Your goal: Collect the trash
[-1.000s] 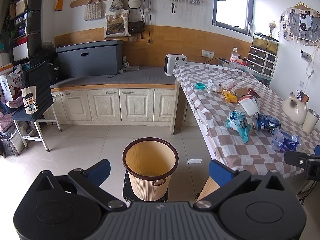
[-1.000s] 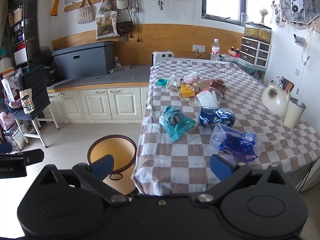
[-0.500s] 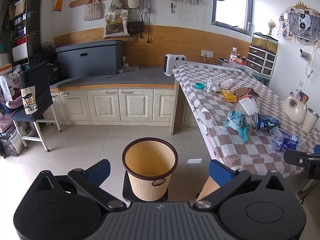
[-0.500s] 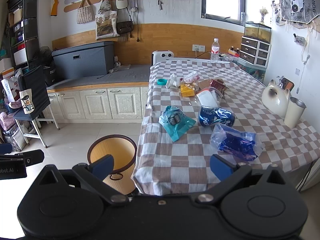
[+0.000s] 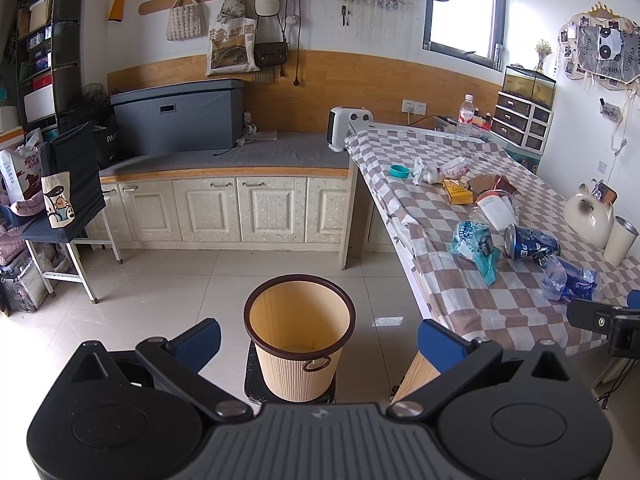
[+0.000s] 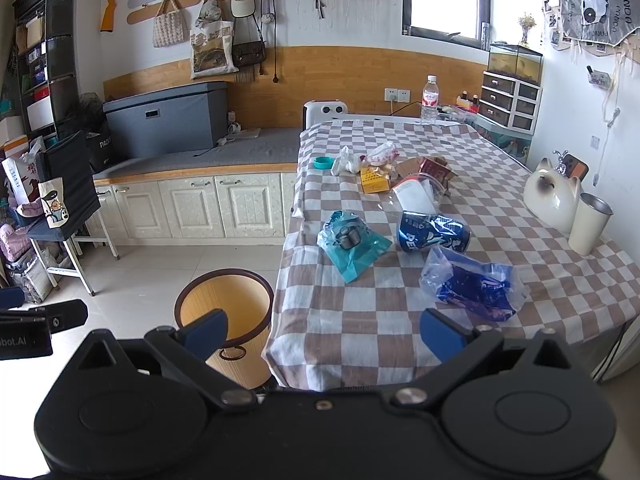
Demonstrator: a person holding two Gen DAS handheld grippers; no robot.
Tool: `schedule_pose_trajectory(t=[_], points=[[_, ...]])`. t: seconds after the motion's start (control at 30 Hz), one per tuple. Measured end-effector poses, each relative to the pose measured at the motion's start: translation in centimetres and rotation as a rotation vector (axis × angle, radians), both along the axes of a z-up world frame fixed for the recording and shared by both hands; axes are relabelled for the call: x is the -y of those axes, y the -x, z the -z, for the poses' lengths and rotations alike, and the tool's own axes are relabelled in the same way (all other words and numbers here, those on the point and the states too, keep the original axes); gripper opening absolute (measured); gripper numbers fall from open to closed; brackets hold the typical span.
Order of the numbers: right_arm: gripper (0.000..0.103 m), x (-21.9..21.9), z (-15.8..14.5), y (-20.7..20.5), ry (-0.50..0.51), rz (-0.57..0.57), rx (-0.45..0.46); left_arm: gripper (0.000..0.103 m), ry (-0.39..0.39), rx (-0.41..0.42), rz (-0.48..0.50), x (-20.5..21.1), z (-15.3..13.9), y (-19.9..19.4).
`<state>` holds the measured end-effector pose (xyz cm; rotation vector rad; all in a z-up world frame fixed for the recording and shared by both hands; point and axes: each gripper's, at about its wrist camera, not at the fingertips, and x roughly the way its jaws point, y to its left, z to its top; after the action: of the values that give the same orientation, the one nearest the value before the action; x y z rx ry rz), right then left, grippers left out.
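Observation:
A beige ribbed waste bin (image 5: 299, 343) with a brown rim stands on the floor beside the checkered table (image 6: 384, 320); it looks empty. My left gripper (image 5: 318, 336) hangs open in front of the bin, holding nothing. My right gripper (image 6: 323, 330) is open too, above the table's near edge. On the cloth lie a teal wrapper (image 6: 351, 245), a crushed blue can (image 6: 433, 232), a blue plastic bag (image 6: 472, 282), a clear cup with white paper (image 6: 416, 194), a yellow box (image 6: 374, 180) and crumpled wrappers (image 6: 362, 158). The bin (image 6: 226, 326) shows left of the table in the right wrist view.
A cat-shaped white jar (image 6: 554, 196) and a metal tumbler (image 6: 590, 224) stand at the table's right edge. A water bottle (image 6: 430, 100) is at the far end. White cabinets (image 5: 224, 208) line the back wall; a folding rack (image 5: 60, 216) stands left.

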<state>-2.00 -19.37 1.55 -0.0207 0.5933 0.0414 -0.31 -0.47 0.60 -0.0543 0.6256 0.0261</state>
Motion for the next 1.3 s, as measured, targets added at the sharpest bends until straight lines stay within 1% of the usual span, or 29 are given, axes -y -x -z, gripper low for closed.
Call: schedule_pose_trajectory(t=[0.5,0.67,0.87,1.03,1.23,1.3], points=[[0.103,0.0,0.0,0.0,-0.001,0.0,-0.001,0.103,-0.001,0.002,0.0,0.0,-0.1,0.0],[0.103,0.1,0.0,0.0,-0.006,0.003,0.006,0.103,-0.005,0.017,0.009,0.4,0.1,0.1],[0.103,1.4,-0.4,0.9,-0.039,0.009,0.089,0.103,0.009,0.065,0.028,0.5,0.3,-0.1],[0.103,3.8,-0.3,1.8,-0.08,0.041,0.17,0.103,0.009,0.105,0.078,1.4,0.3,-0.6],[0.103,7.5,1.5,1.8,-0.116,0.108,0.234,0.103,-0.008,0.128,0.171,3.6,1.1,-2.6],[0.103,8.9,2.5,1.6,-0.121,0.123,0.267,0.103,-0.01,0.115,0.196,4.6,1.7,-3.8]])
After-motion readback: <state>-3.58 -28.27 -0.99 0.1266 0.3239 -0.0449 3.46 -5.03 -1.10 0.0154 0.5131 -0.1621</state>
